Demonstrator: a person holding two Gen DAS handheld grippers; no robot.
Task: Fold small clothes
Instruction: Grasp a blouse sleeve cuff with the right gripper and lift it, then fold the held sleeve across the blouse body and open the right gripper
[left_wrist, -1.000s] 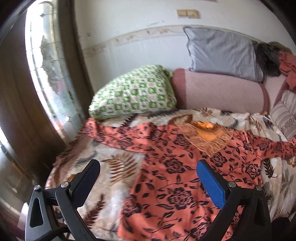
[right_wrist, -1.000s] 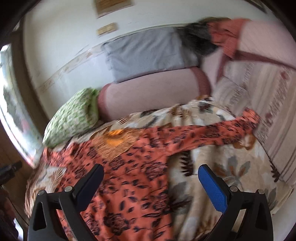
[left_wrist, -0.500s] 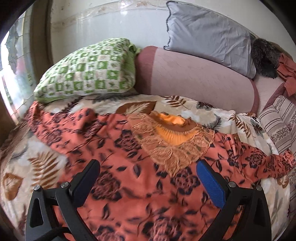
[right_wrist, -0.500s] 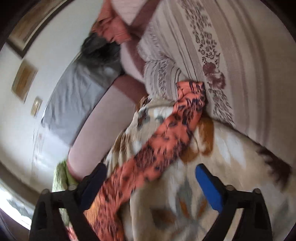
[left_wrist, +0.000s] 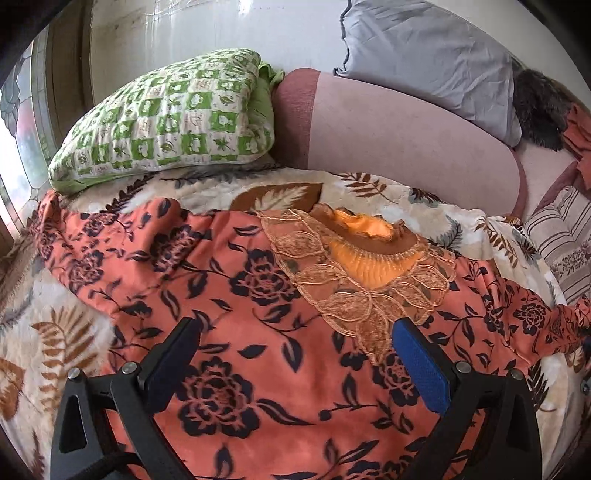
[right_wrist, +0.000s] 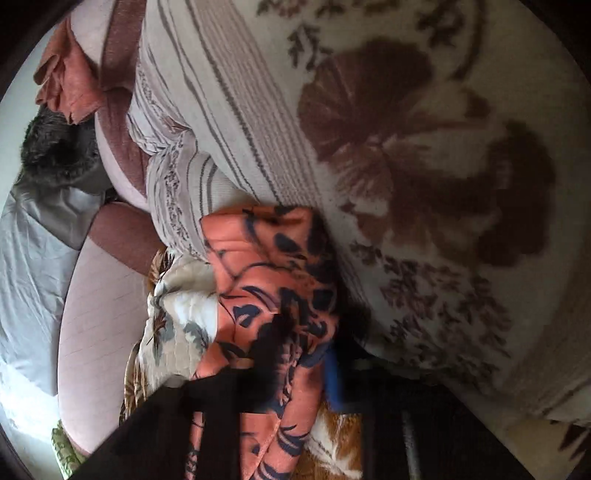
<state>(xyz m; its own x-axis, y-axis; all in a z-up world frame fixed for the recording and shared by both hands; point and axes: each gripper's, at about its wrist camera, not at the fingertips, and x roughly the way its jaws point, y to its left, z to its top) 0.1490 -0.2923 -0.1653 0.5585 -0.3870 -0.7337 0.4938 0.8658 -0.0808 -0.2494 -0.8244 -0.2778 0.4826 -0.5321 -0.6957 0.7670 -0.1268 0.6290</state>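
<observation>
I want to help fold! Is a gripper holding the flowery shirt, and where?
Left gripper holds nothing. The sleeve end sits between right gripper's fingers; grip unclear.

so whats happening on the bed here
A person with a gripper in each hand is starting to fold an orange floral top spread flat on a leaf-print blanket. The left gripper hovers open over the chest, below the lace collar, holding nothing. The right gripper is at the end of one sleeve, by a striped cushion; its view is too blurred to tell whether it has closed.
</observation>
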